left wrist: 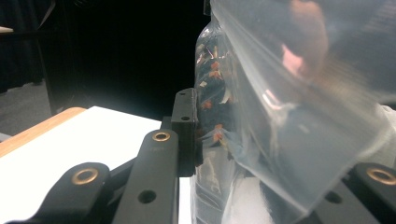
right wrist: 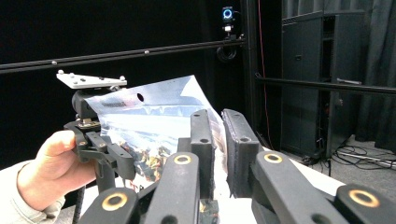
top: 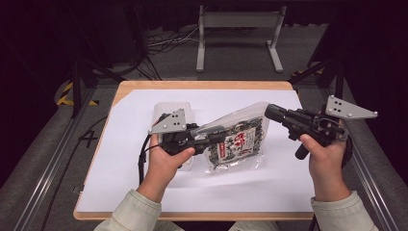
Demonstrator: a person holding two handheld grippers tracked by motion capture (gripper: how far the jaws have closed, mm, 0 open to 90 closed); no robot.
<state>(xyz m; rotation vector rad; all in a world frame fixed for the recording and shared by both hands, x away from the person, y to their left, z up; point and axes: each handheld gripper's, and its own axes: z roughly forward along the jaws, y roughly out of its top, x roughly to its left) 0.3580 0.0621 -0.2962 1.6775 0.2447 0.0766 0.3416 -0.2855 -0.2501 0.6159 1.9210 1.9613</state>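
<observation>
Left tool (top: 219, 134) pinches the bag (top: 238, 139); beside the bag, right tool (top: 270, 111) stands slightly spread. A white tray (top: 175, 108) lies behind it on the tabletop (top: 202, 85).

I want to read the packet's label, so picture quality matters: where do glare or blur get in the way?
High view: the clear plastic snack bag with dark contents is sharp, its label small. Left gripper view: the bag sits close to the lens, its film blurred and streaked with reflections. Right gripper view: sheen whitens the bag's top, with a dark background behind.
</observation>
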